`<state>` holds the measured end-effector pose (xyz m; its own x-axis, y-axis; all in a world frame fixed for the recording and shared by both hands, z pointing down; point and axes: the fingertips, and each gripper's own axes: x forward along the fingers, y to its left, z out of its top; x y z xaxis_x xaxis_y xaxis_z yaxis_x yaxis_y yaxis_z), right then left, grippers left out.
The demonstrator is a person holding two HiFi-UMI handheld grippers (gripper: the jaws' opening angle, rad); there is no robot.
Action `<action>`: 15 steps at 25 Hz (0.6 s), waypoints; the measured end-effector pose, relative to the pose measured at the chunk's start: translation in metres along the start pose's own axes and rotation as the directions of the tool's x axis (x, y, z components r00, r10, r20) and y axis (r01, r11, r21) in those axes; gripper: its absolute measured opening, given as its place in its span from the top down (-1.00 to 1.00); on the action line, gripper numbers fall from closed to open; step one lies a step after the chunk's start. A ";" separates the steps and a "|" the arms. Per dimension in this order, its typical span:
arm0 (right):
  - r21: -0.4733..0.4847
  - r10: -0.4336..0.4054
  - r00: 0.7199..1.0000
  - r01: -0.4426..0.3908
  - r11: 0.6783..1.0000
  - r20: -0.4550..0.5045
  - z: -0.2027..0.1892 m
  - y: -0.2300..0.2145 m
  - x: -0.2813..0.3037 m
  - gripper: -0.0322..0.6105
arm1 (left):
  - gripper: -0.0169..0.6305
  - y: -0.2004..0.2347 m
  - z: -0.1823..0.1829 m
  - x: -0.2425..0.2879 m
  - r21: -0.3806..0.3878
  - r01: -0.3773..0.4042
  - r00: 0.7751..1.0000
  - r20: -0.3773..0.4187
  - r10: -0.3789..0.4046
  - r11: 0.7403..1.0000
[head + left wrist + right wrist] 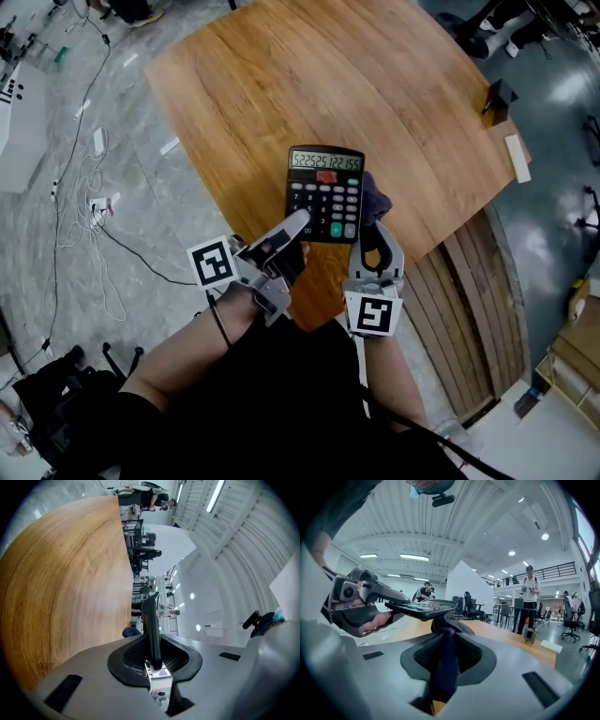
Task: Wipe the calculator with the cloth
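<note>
Calculator (324, 192) hangs in the air over the near edge of the table (281, 84), keys up. The left tool (296, 225) has it by the lower-left corner, jaws closed on its thin body. Lifting it this way, I judge, leaves its sides and underside free for wiping. The right tool (369, 217) is clamped on a bunched dark cloth (378, 200). It holds the wad at the calculator's right edge, seemingly touching from below, placed to rub there.

The grey plastic left gripper (298, 225) and right gripper (367, 230) each bear a white cube (212, 263) with black square markers; a thin black cable (221, 323) lies beside the black clothing (281, 403).
</note>
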<state>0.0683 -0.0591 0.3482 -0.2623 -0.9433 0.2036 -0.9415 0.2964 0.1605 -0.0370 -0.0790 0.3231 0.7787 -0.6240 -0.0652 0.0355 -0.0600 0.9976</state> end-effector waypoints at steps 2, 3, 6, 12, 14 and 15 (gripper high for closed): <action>-0.010 -0.009 1.000 0.009 1.000 0.008 -0.004 -0.002 0.009 0.67 | 0.73 0.003 -0.001 0.001 -0.027 -0.004 1.000 -0.004 0.003 1.000; -0.014 -0.010 1.000 0.010 1.000 0.011 -0.006 -0.001 0.013 0.67 | 0.73 0.004 -0.001 0.001 -0.035 -0.006 1.000 -0.008 0.006 0.999; -0.029 0.010 0.999 -0.009 1.000 0.037 -0.003 0.008 0.025 0.67 | 0.73 0.006 0.000 0.002 -0.044 -0.010 1.000 -0.024 0.009 0.999; -0.034 0.113 0.989 -0.110 0.993 0.098 0.010 0.054 0.038 0.67 | 0.73 0.005 0.000 0.002 -0.031 -0.003 0.999 -0.052 0.001 1.000; -0.039 0.162 0.981 -0.158 0.987 0.110 0.012 0.074 0.041 0.67 | 0.73 0.008 0.000 0.003 -0.025 -0.005 0.998 -0.069 0.004 1.000; -0.044 0.184 0.977 -0.180 0.983 0.111 0.012 0.083 0.041 0.67 | 0.73 0.009 -0.001 0.004 -0.026 -0.007 0.997 -0.076 0.005 1.000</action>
<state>-0.0229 -0.0755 0.3581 -0.4532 -0.8831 0.1212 -0.8684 0.4681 0.1637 -0.0334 -0.0814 0.3324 0.8240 -0.5636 -0.0586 0.0468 -0.0354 0.9983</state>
